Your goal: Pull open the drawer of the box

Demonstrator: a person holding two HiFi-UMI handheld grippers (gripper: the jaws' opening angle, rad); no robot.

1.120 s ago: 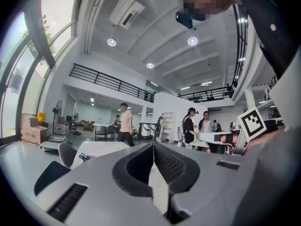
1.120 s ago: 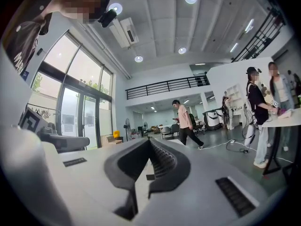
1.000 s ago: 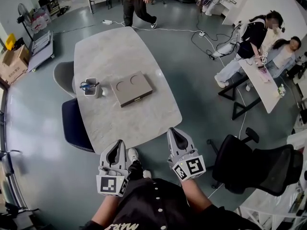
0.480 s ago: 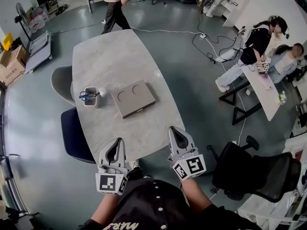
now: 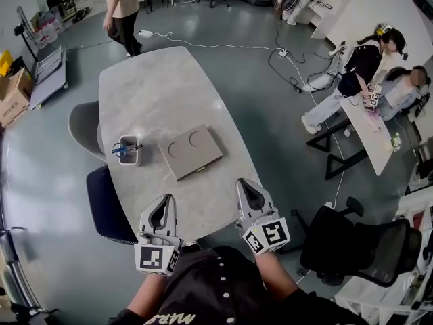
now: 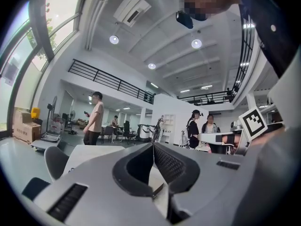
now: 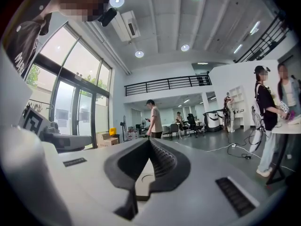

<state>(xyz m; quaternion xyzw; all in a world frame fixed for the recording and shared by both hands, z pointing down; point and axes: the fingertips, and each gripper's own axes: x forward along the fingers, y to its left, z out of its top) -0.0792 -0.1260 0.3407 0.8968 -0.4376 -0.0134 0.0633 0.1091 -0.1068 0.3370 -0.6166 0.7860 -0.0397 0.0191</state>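
Observation:
A flat tan box (image 5: pixel 191 151) with two round recesses in its lid lies on the marble table (image 5: pixel 155 87); a small handle shows on its near edge. Both grippers hover at the table's near end, short of the box. My left gripper (image 5: pixel 164 202) is shut and empty, near and to the left of the box. Shut and empty too, my right gripper (image 5: pixel 245 183) sits near and to the right of it. In the right gripper view the box (image 7: pixel 141 180) shows low between the closed jaws (image 7: pixel 149 140). The left gripper view looks along its closed jaws (image 6: pixel 153 145) over the table.
A grey cup (image 5: pixel 127 149) holding blue-handled scissors stands left of the box. A grey chair (image 5: pixel 82 124) and a dark blue chair (image 5: pixel 107 198) flank the table's left side. A black office chair (image 5: pixel 358 239) stands at the right. A person (image 5: pixel 122 9) walks beyond the table's far end.
The table and box have come closer to both grippers in the head view. The walking person has moved left. Both grippers stay shut, side by side.

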